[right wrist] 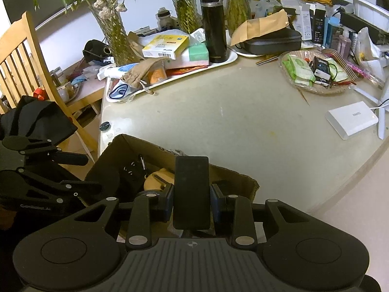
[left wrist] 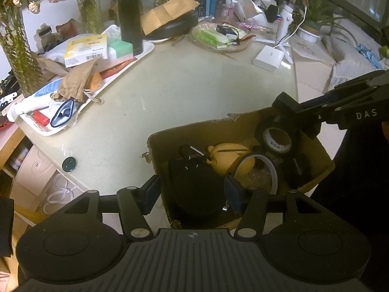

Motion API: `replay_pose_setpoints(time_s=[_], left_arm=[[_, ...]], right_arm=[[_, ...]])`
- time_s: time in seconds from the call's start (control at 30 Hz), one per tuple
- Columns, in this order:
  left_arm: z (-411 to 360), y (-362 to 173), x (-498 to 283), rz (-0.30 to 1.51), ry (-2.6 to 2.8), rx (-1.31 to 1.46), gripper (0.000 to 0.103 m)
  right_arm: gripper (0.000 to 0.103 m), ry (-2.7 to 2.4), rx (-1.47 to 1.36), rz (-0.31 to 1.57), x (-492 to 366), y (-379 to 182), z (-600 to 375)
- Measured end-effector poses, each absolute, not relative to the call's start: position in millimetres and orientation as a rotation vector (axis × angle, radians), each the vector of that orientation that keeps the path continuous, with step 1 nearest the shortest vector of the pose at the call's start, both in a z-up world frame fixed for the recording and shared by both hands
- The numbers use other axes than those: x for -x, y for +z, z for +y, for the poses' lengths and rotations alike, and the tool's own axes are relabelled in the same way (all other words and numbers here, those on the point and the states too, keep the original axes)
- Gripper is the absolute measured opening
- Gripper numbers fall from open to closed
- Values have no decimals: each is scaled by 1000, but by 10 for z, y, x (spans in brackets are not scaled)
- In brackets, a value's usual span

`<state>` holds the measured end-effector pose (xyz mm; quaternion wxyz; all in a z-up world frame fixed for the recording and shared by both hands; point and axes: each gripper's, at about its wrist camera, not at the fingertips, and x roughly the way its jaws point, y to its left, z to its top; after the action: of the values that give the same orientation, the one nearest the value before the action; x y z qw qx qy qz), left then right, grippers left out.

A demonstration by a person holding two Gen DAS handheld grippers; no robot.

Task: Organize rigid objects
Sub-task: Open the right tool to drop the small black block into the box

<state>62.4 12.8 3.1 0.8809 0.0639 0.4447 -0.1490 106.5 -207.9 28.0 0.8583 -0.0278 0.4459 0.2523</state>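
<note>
Over the open brown cardboard box [left wrist: 184,133], the left gripper [left wrist: 194,192] pinches a round black case [left wrist: 197,189] in its fingers. Further right above the box, the right gripper [right wrist: 192,198] clamps a flat black rectangular block [right wrist: 192,192]; better lower each well inside before letting go.

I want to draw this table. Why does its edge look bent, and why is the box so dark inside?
Both wrist views use fisheye lenses, bending the table edge; in the left wrist view, the cardboard box interior sits in shadow, so black items blend together.
</note>
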Motion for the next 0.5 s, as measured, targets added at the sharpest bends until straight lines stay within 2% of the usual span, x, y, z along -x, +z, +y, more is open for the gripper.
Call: replay_pose_setpoints(time_s=[0.5], left_arm=[[162, 45, -620, 911, -307, -108, 56]], right_arm=[[34, 555, 106, 930, -1157, 343, -1878]])
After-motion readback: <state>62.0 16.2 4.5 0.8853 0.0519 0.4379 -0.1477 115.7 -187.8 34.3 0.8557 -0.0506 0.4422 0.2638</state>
